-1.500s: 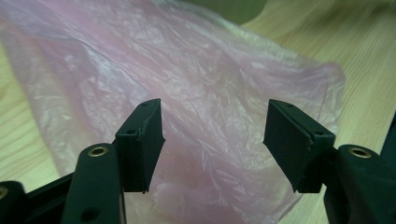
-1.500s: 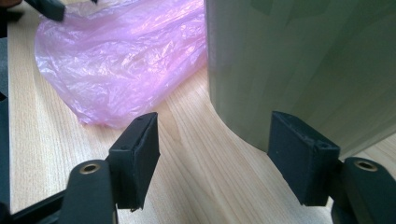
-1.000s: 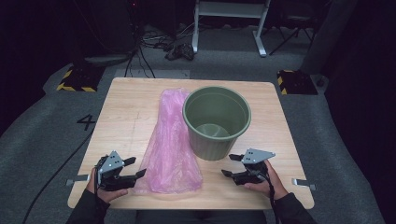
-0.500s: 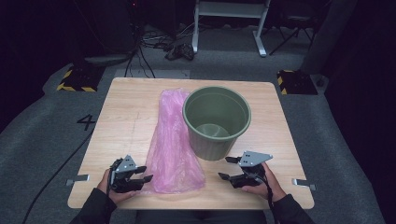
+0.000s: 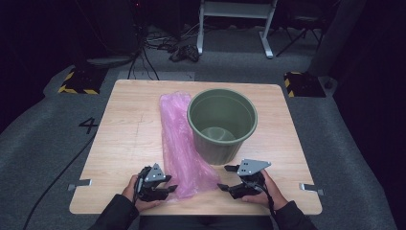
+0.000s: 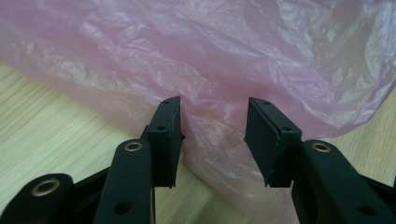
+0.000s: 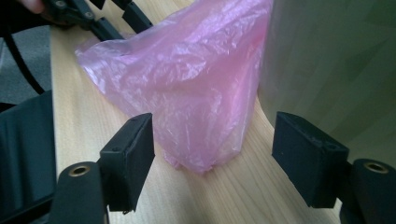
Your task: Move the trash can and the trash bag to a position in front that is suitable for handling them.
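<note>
A pink plastic bag (image 5: 178,143) lies flat on the wooden table (image 5: 122,129), along the left side of a green bin (image 5: 225,152) that stands upright. My left gripper (image 5: 171,184) is at the bag's near left corner. In the left gripper view its jaws (image 6: 212,135) straddle the bag's (image 6: 210,56) crumpled edge; they have just been closing, with a gap still left, so it is open. My right gripper (image 5: 222,178) is open and has just been opening, near the bag's right corner (image 7: 196,154) and beside the bin wall (image 7: 336,60), holding nothing.
The table's front edge runs just under both hands. Dark carpet surrounds the table, with a floor marking "4" (image 5: 88,125) at left, cables (image 5: 148,57) and a white frame stand (image 5: 237,19) behind. The left gripper (image 7: 93,14) shows at the top left of the right gripper view.
My left gripper has slid right and slightly down onto the bag's near edge, and its jaws have narrowed. The right gripper has stayed in place.
</note>
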`<state>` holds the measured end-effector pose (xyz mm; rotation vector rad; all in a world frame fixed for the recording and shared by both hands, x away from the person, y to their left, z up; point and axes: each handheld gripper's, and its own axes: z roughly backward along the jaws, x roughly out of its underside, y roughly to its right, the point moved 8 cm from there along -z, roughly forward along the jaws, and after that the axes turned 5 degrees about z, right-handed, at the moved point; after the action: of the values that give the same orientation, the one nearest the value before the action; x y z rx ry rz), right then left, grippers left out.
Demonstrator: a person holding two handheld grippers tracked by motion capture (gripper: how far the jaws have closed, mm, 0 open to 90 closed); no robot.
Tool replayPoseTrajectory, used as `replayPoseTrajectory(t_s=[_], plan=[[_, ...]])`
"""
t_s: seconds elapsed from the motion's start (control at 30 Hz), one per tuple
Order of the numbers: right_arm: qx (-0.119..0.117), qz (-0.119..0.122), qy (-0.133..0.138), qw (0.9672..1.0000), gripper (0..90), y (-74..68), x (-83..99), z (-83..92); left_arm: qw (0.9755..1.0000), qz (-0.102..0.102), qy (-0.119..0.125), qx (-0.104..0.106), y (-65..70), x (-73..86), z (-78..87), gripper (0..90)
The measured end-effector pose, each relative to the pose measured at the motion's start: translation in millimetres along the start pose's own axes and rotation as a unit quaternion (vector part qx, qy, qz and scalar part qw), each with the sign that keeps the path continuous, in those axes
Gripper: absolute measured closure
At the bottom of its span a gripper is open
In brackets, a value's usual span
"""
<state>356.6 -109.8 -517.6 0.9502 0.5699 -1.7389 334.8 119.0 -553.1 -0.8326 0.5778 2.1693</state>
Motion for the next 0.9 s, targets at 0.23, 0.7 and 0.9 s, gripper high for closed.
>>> replayPoseTrajectory(t_s=[0.23,0.7,0.9], plan=[[0.004,-0.003,-0.018,0.9998,35.0,-0.6,4.1,-7.5,0.9997,-0.019,0.001,0.017,19.6,-7.8,-12.5,56.8],[0.011,-0.008,-0.056,0.9983,70.1,3.5,17.0,-24.4,0.9993,-0.024,0.002,0.027,26.2,-9.8,-16.0,51.8],[0.011,0.001,-0.07,0.9975,78.5,3.3,21.7,-27.7,0.9993,-0.019,0.016,0.029,23.4,-12.2,-10.2,46.4]])
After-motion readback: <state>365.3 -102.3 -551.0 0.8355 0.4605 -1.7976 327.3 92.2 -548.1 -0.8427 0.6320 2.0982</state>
